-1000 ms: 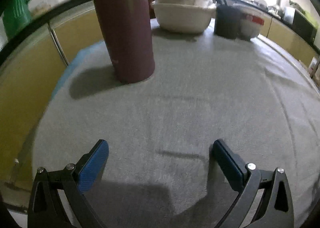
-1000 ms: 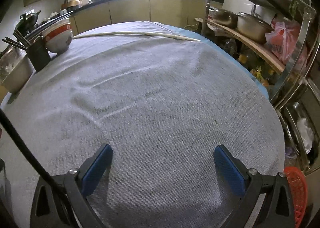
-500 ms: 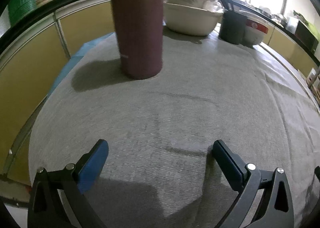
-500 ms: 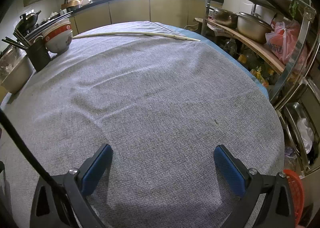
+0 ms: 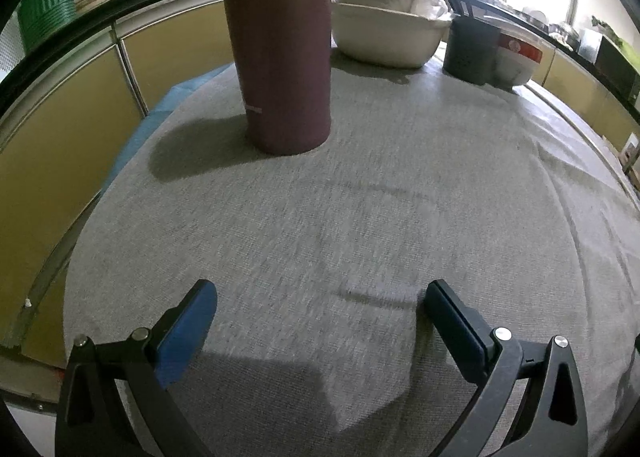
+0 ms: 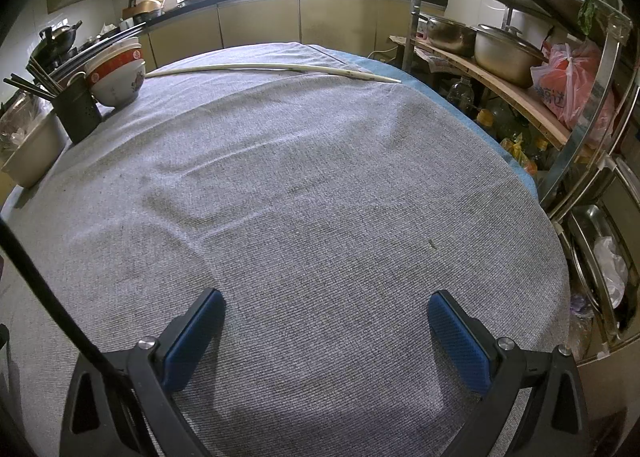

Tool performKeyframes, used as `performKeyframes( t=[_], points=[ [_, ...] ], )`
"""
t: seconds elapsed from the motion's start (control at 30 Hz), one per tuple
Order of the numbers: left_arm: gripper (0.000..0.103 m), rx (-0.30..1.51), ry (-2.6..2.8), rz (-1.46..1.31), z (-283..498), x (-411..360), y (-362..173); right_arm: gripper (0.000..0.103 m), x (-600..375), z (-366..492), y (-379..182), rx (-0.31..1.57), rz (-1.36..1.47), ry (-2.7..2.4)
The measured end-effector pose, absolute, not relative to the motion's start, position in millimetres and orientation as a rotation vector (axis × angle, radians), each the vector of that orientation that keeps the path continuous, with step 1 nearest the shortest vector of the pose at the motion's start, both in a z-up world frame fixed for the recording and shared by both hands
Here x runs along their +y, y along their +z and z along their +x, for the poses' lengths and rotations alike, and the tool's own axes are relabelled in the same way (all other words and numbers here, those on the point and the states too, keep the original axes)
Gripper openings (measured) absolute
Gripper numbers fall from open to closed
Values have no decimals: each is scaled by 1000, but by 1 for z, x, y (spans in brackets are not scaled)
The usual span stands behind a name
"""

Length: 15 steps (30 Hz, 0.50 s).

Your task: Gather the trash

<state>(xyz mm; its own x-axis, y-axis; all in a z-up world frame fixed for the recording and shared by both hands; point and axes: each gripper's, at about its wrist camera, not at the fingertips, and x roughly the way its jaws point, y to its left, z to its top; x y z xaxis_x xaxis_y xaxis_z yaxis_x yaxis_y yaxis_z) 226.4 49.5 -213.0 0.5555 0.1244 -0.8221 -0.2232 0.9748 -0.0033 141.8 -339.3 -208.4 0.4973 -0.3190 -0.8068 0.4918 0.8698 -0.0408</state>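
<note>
Both grippers hover over a round table covered with a grey cloth [image 6: 320,185]. My left gripper [image 5: 320,297] is open and holds nothing; a tall maroon bottle [image 5: 280,45] stands upright ahead of it, to the left. Open too, my right gripper [image 6: 326,303] has only bare cloth between its fingers. A long pale stick [image 6: 272,68] lies across the far edge of the table in the right wrist view. A tiny dark speck [image 6: 431,244] sits on the cloth ahead of the right finger. No other loose scrap shows.
At the table's back stand a cream basin [image 5: 388,35] filled with wrapped items, a dark chopstick holder [image 5: 470,53] and stacked red-and-white bowls [image 5: 518,59]. A metal rack [image 6: 520,69] with pots and bags stands right of the table. Yellow cabinets [image 5: 60,129] run around the room.
The left gripper has drawn back and turned slightly, so the maroon bottle sits farther off and more to the centre. The right gripper's view is almost unchanged.
</note>
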Motion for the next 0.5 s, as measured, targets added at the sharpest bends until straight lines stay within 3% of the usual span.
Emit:
performKeyframes(
  t=[0.5],
  points=[
    [103,942,245,-145,236,97,-218,103,-340,142,-208,929,205,-493]
  ],
)
